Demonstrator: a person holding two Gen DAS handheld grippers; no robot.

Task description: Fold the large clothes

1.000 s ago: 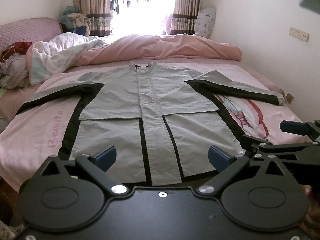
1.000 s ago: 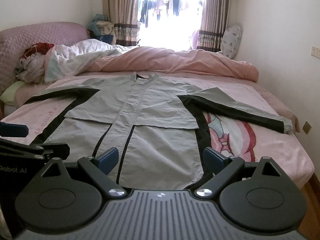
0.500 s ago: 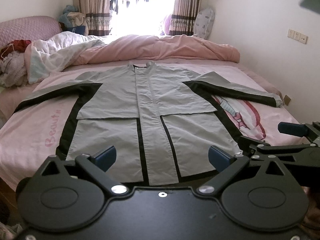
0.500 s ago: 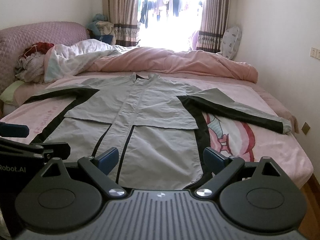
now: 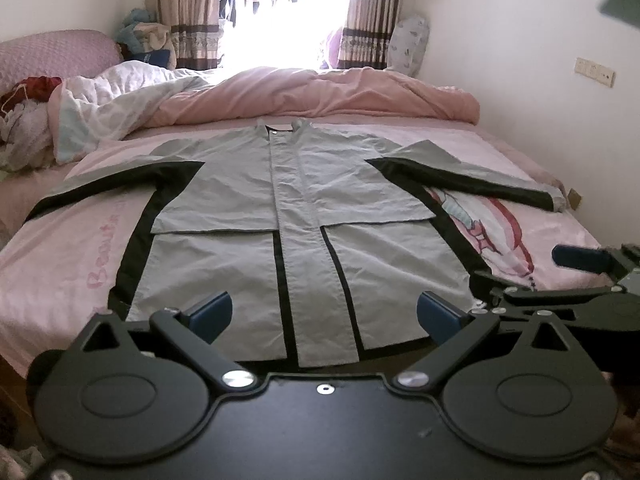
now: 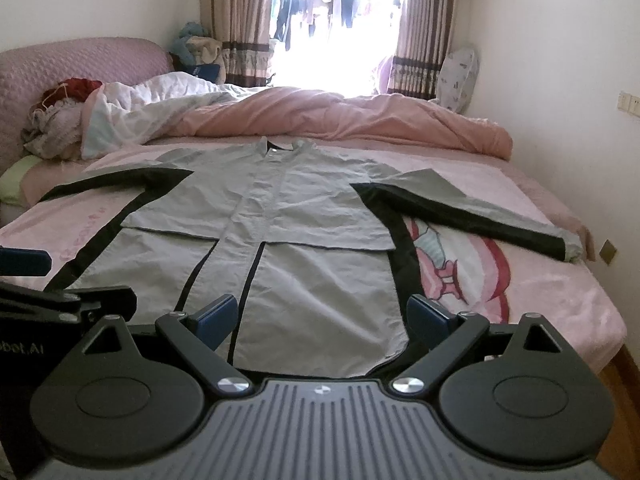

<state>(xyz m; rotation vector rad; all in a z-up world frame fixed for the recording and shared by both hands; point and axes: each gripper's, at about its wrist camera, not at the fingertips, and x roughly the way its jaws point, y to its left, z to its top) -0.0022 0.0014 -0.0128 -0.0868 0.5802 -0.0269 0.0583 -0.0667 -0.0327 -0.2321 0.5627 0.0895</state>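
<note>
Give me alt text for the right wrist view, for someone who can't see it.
A grey and black jacket lies flat and unfolded, sleeves spread, on a pink bed. The open right gripper hovers near the hem, holding nothing, with part of the left gripper at the left edge. A rumpled pink duvet and a bright curtained window lie beyond.

Left gripper (image 5: 324,314) tipped slightly downward since a second ago, jacket (image 5: 296,236) and bed (image 5: 76,260) sitting a touch higher in its view, right gripper (image 6: 320,316) edged barely forward, more of the hem hidden behind it
</note>
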